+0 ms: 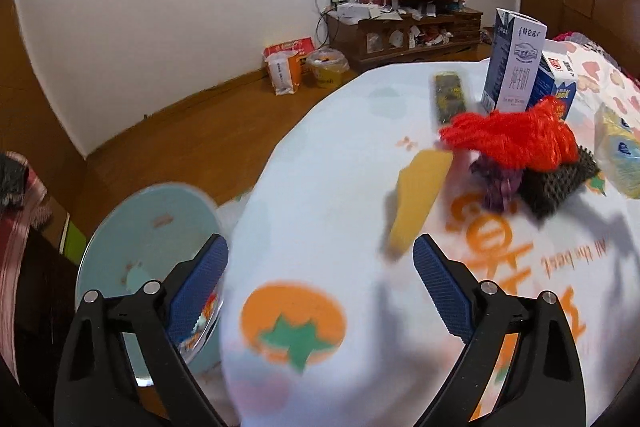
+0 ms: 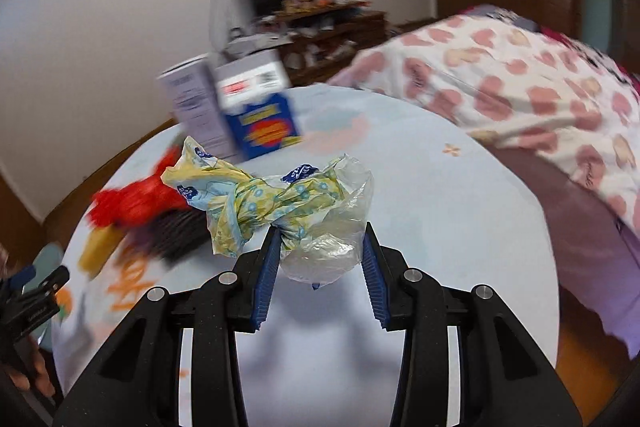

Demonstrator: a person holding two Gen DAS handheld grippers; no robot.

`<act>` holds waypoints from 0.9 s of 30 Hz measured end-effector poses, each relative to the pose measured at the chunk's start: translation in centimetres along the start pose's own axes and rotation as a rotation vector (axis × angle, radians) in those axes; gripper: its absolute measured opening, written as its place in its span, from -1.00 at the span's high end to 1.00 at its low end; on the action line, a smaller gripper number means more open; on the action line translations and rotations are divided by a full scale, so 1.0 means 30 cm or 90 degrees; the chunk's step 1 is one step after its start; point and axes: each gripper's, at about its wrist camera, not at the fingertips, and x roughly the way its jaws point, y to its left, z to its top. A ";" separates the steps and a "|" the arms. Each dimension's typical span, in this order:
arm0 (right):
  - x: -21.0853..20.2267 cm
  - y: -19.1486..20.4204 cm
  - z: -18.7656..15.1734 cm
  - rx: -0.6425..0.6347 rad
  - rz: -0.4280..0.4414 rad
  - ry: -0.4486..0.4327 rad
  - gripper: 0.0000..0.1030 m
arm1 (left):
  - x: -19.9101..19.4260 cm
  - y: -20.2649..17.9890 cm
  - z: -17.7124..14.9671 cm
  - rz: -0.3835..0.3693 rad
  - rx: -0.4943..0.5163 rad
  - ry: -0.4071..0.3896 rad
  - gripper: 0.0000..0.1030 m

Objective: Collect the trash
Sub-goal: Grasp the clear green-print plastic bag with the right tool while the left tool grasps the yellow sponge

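Right gripper [image 2: 320,251]: jaws clenched on a crumpled plastic wrapper [image 2: 296,207], clear film with a yellow and light blue print; the blue pads press its clear bunched end from both sides, and the printed part sticks out to the left and far side, above the table.
Left gripper [image 1: 320,267]: jaws released and spread wide, nothing between the pads; it hangs over the near left edge of the table.
Table [image 1: 340,187]: round, under a white cloth printed with orange fruit and orange letters.
Trash pile: a red mesh net [image 1: 512,135] lies on top of a black foam net [image 1: 560,179] and a purple scrap [image 1: 498,183], towards the far right of the left wrist view.
Yellow piece [image 1: 416,195]: flat, lying just left of the pile, blurred.
Dark wrapper [image 1: 450,99]: long, lying flat beyond the pile.
Milk carton [image 1: 512,59]: upright at the far side, touching a shorter blue carton [image 1: 554,87] on its right.
Light blue bin [image 1: 144,247]: on the floor at the near left, beside the table edge, its mouth partly behind the left finger.
Patterned quilt [image 2: 520,87]: white with pink hearts, right of the table.
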 end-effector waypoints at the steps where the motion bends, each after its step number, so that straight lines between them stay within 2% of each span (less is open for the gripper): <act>1: 0.016 -0.017 0.014 0.002 -0.014 -0.004 0.22 | 0.011 -0.012 0.010 -0.001 0.002 0.001 -0.77; 3: 0.034 -0.032 0.031 -0.003 -0.041 -0.017 0.22 | 0.047 -0.040 0.032 -0.013 0.004 0.013 -0.76; 5: 0.046 -0.048 0.039 0.010 -0.030 -0.016 0.21 | 0.082 -0.066 0.049 -0.020 0.007 0.025 -0.70; 7: 0.058 -0.048 0.039 0.016 -0.020 -0.010 0.21 | 0.130 -0.100 0.062 -0.019 0.018 0.043 -0.58; 10: 0.069 -0.035 0.023 0.012 -0.009 -0.001 0.21 | 0.176 -0.127 0.068 -0.035 0.021 0.074 -0.29; 11: 0.071 -0.034 0.018 0.015 -0.006 0.002 0.21 | 0.180 -0.131 0.070 -0.041 0.019 0.080 -0.19; 12: 0.071 -0.034 0.013 0.017 -0.004 0.005 0.21 | 0.176 -0.131 0.072 -0.045 0.017 0.078 0.09; 14: 0.064 -0.033 0.004 0.022 0.000 0.007 0.21 | 0.167 -0.127 0.071 -0.062 0.015 0.077 0.49; 15: 0.057 -0.031 -0.003 0.023 -0.001 0.006 0.21 | 0.158 -0.124 0.066 -0.071 0.011 0.075 0.59; 19: 0.023 -0.026 -0.025 0.029 0.000 0.003 0.21 | 0.093 -0.103 0.036 -0.094 0.003 0.062 0.60; 27: -0.085 0.010 -0.086 0.020 0.009 -0.008 0.21 | -0.120 -0.059 -0.065 -0.073 0.014 0.014 0.60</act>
